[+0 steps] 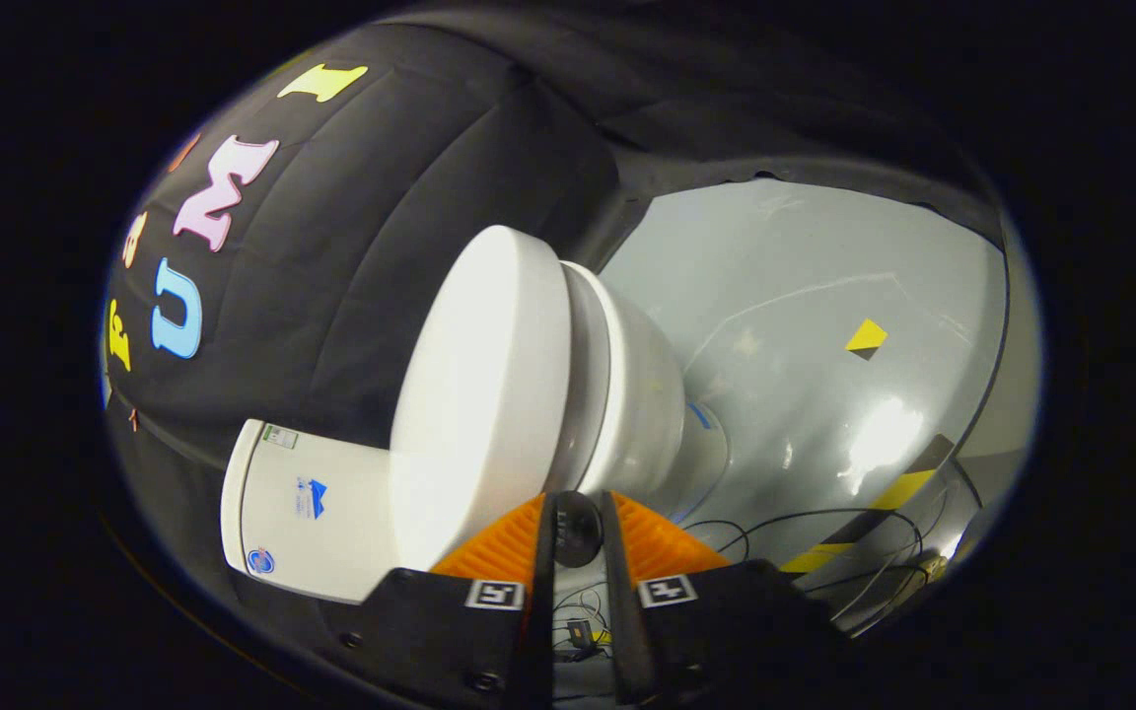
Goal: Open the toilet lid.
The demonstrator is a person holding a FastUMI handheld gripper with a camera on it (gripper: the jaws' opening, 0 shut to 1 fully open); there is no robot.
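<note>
Tool (pixel 578 513) nearly closed (nothing gripped) — tips just short of the shut toilet lid (pixel 479 394).

Glossy grey floor (pixel 824 286) carries toilet (pixel 627 394), cables (pixel 824 523).

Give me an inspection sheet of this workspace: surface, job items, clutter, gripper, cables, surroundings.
Surface: glossy pale floor, with glare patches and a yellow-and-black diamond marker.
Job's things: white toilet; the lid lies closed against the seat and bowl; the tank sits behind it.
Clutter: nothing seen.
Gripper: gripper just ahead of the lid's edge, jaws nearly together with a narrow gap, pressing on nothing.
Cables: thin dark cables loop over the floor beyond the bowl.
Surroundings: black cloth booth wall behind the toilet; yellow-and-black striped tape on the floor.
</note>
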